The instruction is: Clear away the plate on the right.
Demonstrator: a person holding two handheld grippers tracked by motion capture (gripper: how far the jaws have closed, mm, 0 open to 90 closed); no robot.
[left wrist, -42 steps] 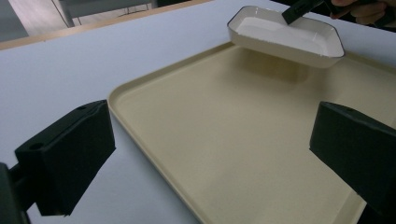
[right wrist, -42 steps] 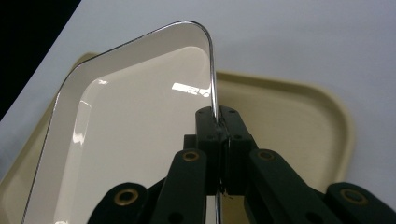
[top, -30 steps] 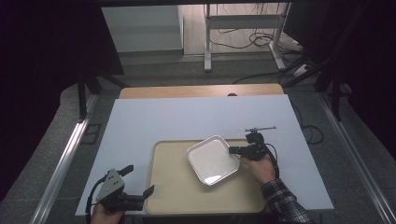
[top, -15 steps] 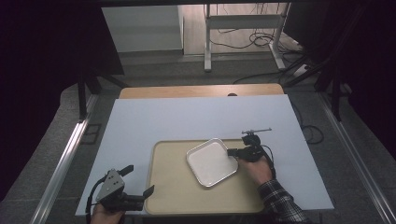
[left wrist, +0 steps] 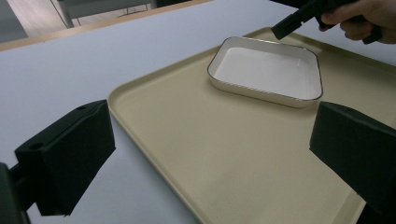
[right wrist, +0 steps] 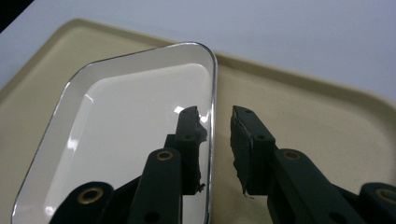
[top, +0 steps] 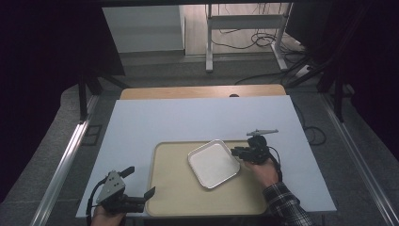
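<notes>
A white rectangular dish point(top: 214, 163) with a thin metal-coloured rim lies on a beige tray point(top: 174, 188), turned at an angle. My right gripper point(top: 235, 151) is at the dish's right edge. In the right gripper view its jaws point(right wrist: 217, 114) straddle the rim of the dish point(right wrist: 116, 126), one inside and one outside over the tray point(right wrist: 303, 102), with a gap still showing. My left gripper point(top: 139, 182) is wide open at the tray's near left corner. In the left gripper view the dish point(left wrist: 266, 70) lies far beyond the jaws point(left wrist: 212, 140).
The tray sits on a pale blue-white table top point(top: 197, 117) with a wooden strip point(top: 202, 91) along its far edge. Metal rails point(top: 66, 160) run beside the table, and cables point(top: 263, 42) lie on the floor beyond it.
My right gripper has slid left, up to the dish's right rim. The dish and my left gripper have hardly moved.
</notes>
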